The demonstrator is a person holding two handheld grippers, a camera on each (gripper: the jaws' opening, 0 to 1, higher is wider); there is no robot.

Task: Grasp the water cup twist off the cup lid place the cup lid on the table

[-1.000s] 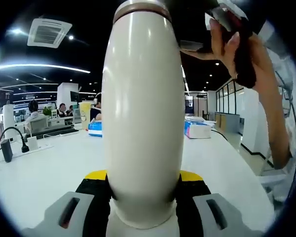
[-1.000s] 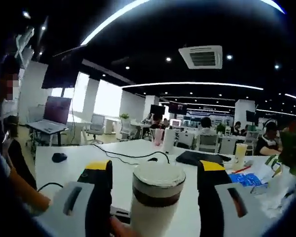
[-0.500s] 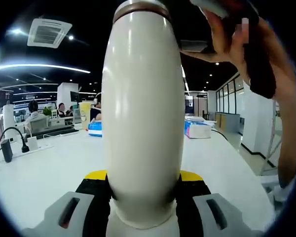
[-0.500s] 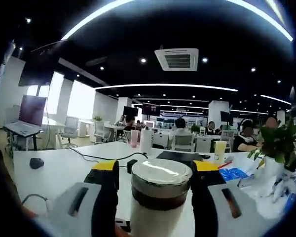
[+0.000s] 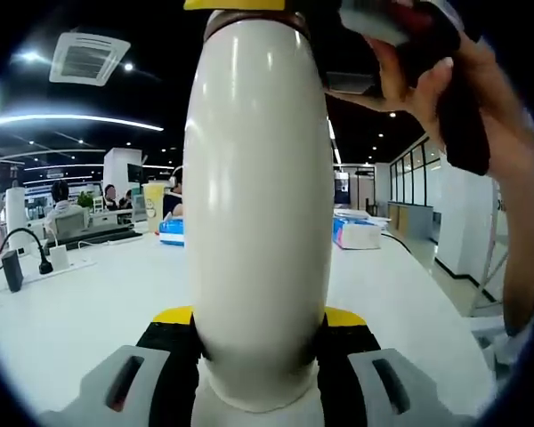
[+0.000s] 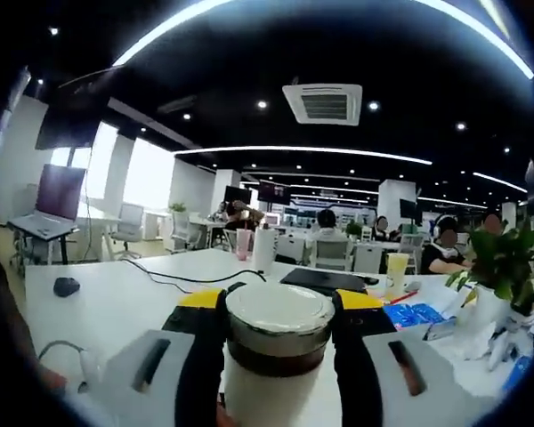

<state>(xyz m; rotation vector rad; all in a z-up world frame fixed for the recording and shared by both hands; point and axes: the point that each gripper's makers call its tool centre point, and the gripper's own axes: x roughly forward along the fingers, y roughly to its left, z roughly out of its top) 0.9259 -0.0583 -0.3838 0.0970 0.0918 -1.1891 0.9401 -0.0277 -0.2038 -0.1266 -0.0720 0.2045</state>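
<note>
Left tool (image 5: 258, 342) clamped on the cream water cup (image 5: 258, 213) body, upright above the white tabletop (image 5: 80, 302). Right tool (image 6: 279, 307) closed around the cup lid (image 6: 279, 313) atop the cup.

We count one water cup (image 5: 258, 222) with one cup lid (image 6: 279, 313) — and two grippers, the left gripper (image 5: 258, 356) and the right gripper (image 6: 279, 342).
</note>
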